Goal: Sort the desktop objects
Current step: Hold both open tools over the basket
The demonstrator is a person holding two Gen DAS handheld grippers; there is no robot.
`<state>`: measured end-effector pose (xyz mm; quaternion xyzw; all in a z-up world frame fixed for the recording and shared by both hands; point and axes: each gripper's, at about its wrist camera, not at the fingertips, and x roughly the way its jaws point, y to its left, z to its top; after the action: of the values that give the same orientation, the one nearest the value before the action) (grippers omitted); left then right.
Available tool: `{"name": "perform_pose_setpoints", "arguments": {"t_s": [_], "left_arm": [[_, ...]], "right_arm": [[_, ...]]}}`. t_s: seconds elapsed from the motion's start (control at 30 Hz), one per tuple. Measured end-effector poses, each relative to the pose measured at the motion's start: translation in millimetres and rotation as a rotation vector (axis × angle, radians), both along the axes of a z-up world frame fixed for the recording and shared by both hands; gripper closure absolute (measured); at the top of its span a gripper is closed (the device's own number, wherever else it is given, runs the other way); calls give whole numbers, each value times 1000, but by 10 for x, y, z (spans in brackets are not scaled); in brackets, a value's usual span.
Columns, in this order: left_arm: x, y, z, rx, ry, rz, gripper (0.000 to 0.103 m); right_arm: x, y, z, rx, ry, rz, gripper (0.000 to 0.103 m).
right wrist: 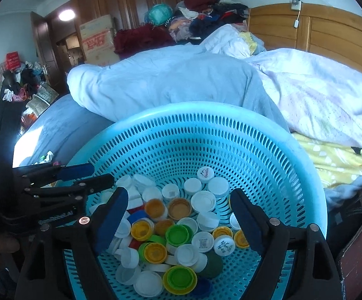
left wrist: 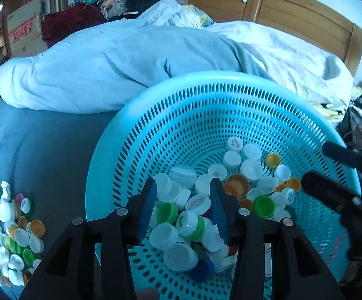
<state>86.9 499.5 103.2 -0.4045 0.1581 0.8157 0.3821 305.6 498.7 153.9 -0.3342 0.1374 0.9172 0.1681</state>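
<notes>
- Left gripper [left wrist: 182,206], lower centre, fingers apart over bottle caps [left wrist: 188,222] in a blue basket [left wrist: 136,115] — lower straight, close on one.
- Right gripper [right wrist: 178,222] fingers wide apart — keep clear.

Both wrist views close over basket [left wrist: 141,105], bedward.

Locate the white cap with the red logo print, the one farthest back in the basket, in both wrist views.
Left wrist: the white logo cap lies right of centre, at the far edge of the cap pile.
Right wrist: the same cap lies just right of centre, again farthest back.
Shared landmark: the blue perforated basket holding the caps.
</notes>
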Motion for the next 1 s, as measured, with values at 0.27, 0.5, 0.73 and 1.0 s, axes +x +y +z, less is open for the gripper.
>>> {"name": "perform_pose_setpoints", "arguments": {"t_s": [0.27,0.5,0.73,1.0], "left_arm": [[-191,-105,12,105,-79,75,64],[-181,-447,-1,122,-88,156,64],[-37,-816,-5,121,-101,165,64],[115,-1617,189,78,97,177,50]], "right_arm": [[11,-4,-40,-5,-6,-4,15],[-10,-187,10,-26,4,37,15],[-49,-562,-13,-1,-19,93,14],[82,-900,557,137,139,72,14]]}}
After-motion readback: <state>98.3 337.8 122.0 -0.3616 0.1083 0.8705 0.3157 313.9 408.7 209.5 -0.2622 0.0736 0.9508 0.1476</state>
